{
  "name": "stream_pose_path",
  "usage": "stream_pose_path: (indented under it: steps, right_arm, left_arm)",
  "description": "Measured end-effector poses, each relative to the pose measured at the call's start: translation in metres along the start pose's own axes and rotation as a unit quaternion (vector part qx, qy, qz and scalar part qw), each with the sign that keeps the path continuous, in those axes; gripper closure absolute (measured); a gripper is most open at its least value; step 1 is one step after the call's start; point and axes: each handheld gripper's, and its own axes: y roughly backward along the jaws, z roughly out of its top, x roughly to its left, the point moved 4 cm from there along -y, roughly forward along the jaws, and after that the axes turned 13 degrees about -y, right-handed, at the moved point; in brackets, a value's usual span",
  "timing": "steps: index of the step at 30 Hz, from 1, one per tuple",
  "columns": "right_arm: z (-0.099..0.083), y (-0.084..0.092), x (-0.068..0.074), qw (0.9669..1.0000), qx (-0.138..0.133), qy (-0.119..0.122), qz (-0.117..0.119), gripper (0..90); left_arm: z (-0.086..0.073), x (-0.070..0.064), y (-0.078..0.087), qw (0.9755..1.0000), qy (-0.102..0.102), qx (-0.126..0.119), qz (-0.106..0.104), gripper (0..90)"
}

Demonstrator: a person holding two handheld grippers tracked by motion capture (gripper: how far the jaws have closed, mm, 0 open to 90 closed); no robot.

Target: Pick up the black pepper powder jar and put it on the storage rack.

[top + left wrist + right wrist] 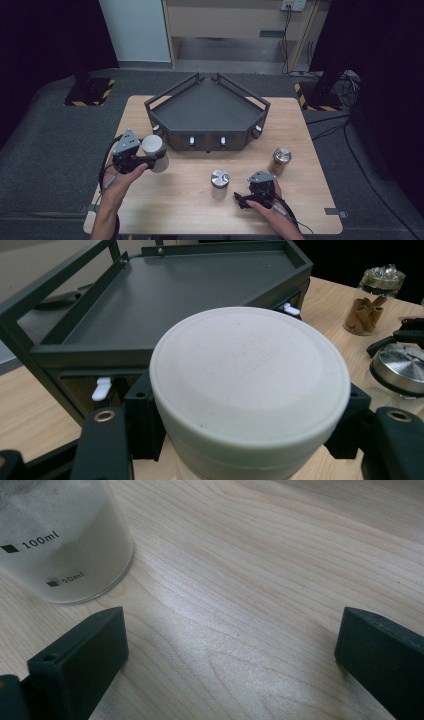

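My right tongs (243,200) rested at the near right of the table (165,210), jaws spread with bare wood between them. A steel-lidded jar (219,183) stood just to their left. My left tongs (152,159) clamped the white-lidded jar (154,152) at the near left. Farther off sat the dark tray (207,115); at right stood the cinnamon jar (280,160).
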Motion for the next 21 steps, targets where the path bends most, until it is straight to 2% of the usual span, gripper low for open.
stream_pose_path:
  steps: [7,8,14,21]
  right_arm:
    - [0.000,0.000,0.000,1.0000,0.000,0.000,0.000,0.6]
    - [0.000,0.000,0.000,1.0000,0.000,0.000,0.000,0.6]
    - [0.000,0.000,0.000,1.0000,0.000,0.000,0.000,0.6]
    - [0.000,0.000,0.000,1.0000,0.000,0.000,0.000,0.6]
  left_arm:
    - [0.014,0.008,-0.009,0.9999,-0.003,-0.005,-0.010,32.7]
    - [0.019,0.010,-0.012,0.9999,-0.006,-0.005,-0.015,32.7]
    - [0.032,0.012,-0.019,0.9996,-0.010,-0.009,-0.026,32.7]
    - [0.049,0.016,-0.022,0.9993,-0.015,-0.015,-0.030,32.7]
